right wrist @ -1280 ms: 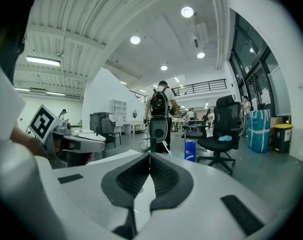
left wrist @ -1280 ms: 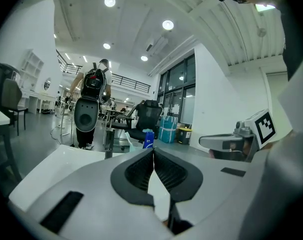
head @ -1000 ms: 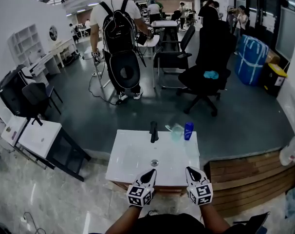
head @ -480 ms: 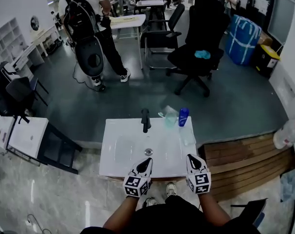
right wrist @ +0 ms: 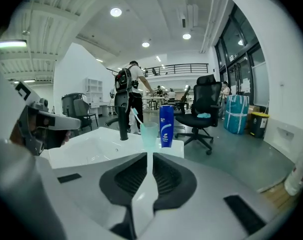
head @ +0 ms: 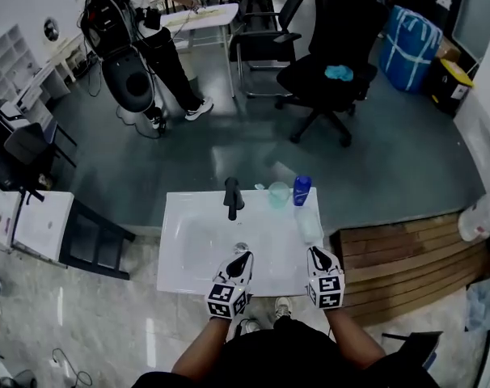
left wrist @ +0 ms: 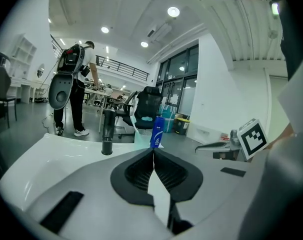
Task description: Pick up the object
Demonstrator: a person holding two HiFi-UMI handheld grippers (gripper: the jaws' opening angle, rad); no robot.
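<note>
Our left gripper is clenched on nothing; in the left gripper view its jaws meet in a thin line with no object between them. It hovers over the near edge of the white sink, with the drain just ahead of its tip. Farther ahead and slightly to its left, the black faucet stands upright at the sink's back edge. Ahead and to its right, at the back right corner, is a pale green translucent cup with a toothbrush leaning in it. A blue bottle stands upright just beside the cup, on the cup's right. Both are well apart from either gripper. Our right gripper is also clenched and empty, its jaws pressed together in the right gripper view. It hangs over the sink's near right corner, and the cup and bottle sit straight ahead of it. Well beyond the sink, a black office chair stands on the grey floor.
</note>
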